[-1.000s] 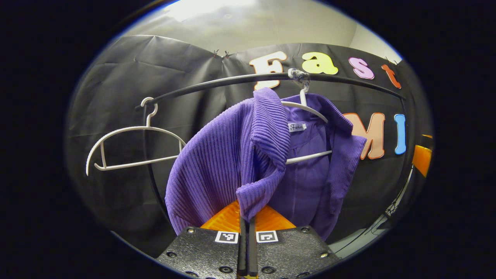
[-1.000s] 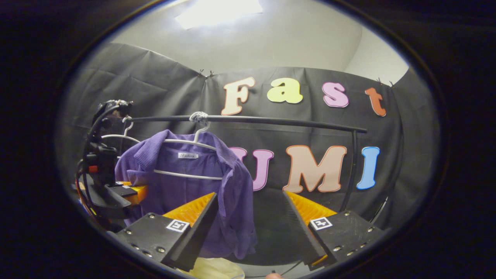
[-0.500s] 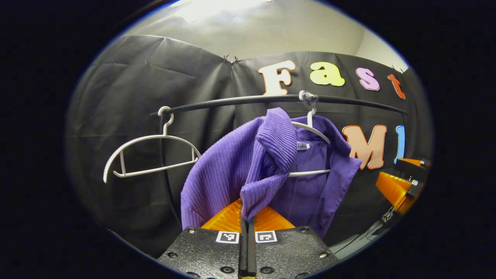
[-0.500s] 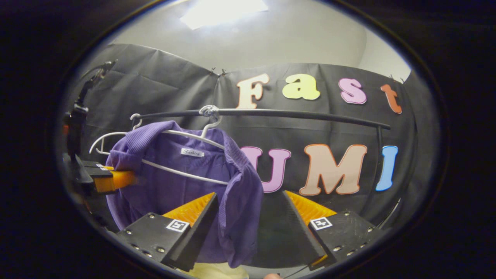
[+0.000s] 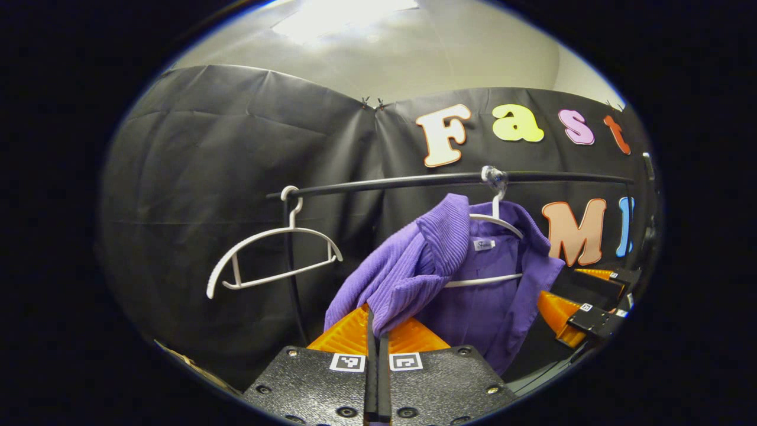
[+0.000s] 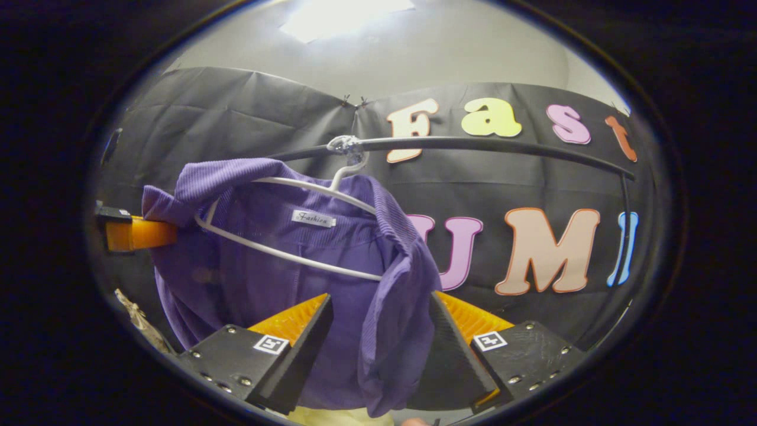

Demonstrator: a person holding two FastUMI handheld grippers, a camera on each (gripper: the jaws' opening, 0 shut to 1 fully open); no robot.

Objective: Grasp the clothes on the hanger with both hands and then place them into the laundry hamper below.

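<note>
A purple ribbed shirt (image 5: 473, 284) hangs on a white hanger (image 5: 494, 222) from a black rail (image 5: 414, 180). My left gripper (image 5: 377, 322) is shut on a fold of its front edge, and that side is pulled off the hanger toward me. In the right gripper view the same purple shirt (image 6: 284, 272) is close, its right sleeve (image 6: 393, 343) hanging between the fingers of my open right gripper (image 6: 378, 349). The left gripper (image 6: 133, 232) appears at the far left there. The right gripper (image 5: 582, 310) appears at the right edge of the left gripper view.
A bare white hanger (image 5: 272, 254) hangs at the left end of the rail, by the rack's upright post (image 5: 294, 266). A pale yellowish object (image 6: 337, 417) lies below the shirt at the bottom of the right gripper view. The black cloth wall stands behind.
My left gripper has drawn back with the shirt's edge, pulling that shoulder off the hanger. My right gripper has moved in until the sleeve hangs between its open fingers.
</note>
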